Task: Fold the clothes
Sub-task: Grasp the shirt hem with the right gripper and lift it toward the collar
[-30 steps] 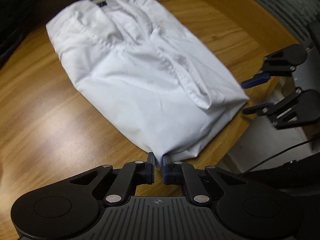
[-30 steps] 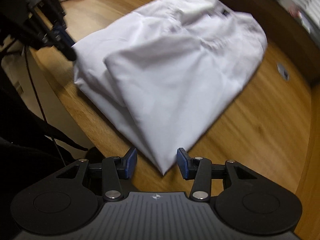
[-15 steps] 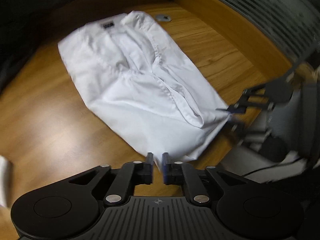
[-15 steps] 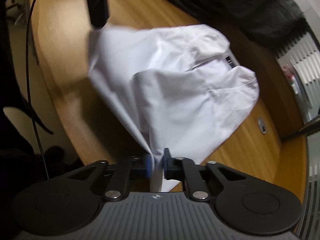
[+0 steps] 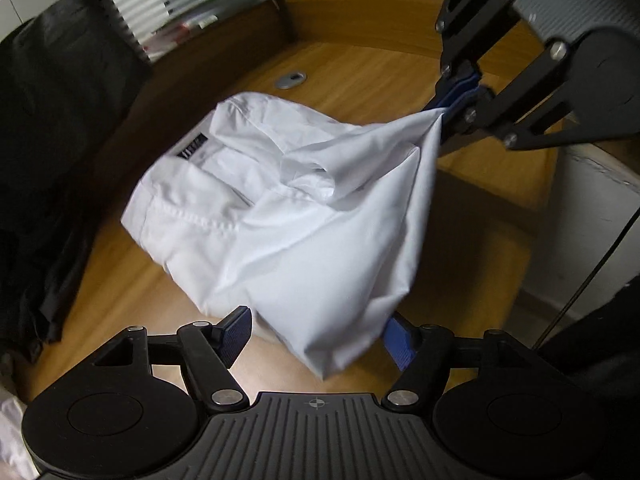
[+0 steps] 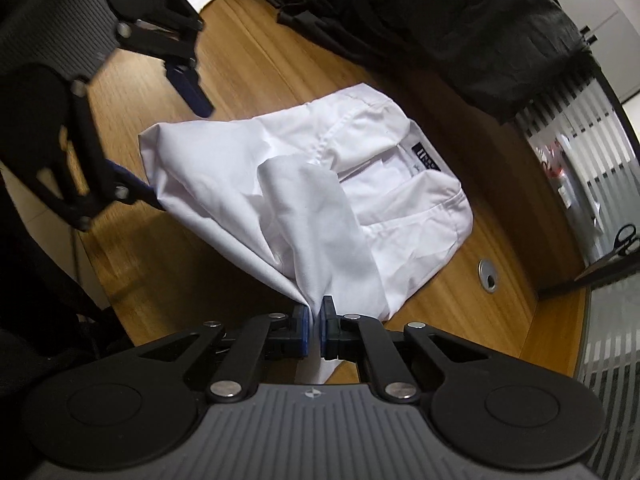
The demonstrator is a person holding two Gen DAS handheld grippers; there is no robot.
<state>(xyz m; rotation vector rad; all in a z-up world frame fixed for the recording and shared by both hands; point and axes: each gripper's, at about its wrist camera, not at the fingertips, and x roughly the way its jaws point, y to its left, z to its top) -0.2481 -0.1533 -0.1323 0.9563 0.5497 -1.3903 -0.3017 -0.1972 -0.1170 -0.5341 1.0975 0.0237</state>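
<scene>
Shirt (image 6: 360, 184) on wooden table (image 6: 248, 60), right gripper (image 6: 314, 330) pinching its corner, left gripper (image 5: 318, 334) just spread apart around its hem.

My left wrist view: mounted behind the left hand-held gripper (image 5: 316, 332), looking steeply down along its fingers, close over the white shirt (image 5: 280, 224) on the table (image 5: 380, 68); the right hand-held gripper (image 5: 460, 96) enters at upper right.

My right wrist view: mounted behind the right hand-held gripper (image 6: 315, 326), also angled steeply down, equally close, with the left hand-held gripper (image 6: 160, 132) at upper left.

Shared: the shirt (image 6: 360, 184), the table (image 6: 256, 60), its metal grommet (image 5: 291, 79) (image 6: 488, 275), the dark garments (image 5: 60, 128) (image 6: 460, 20).
</scene>
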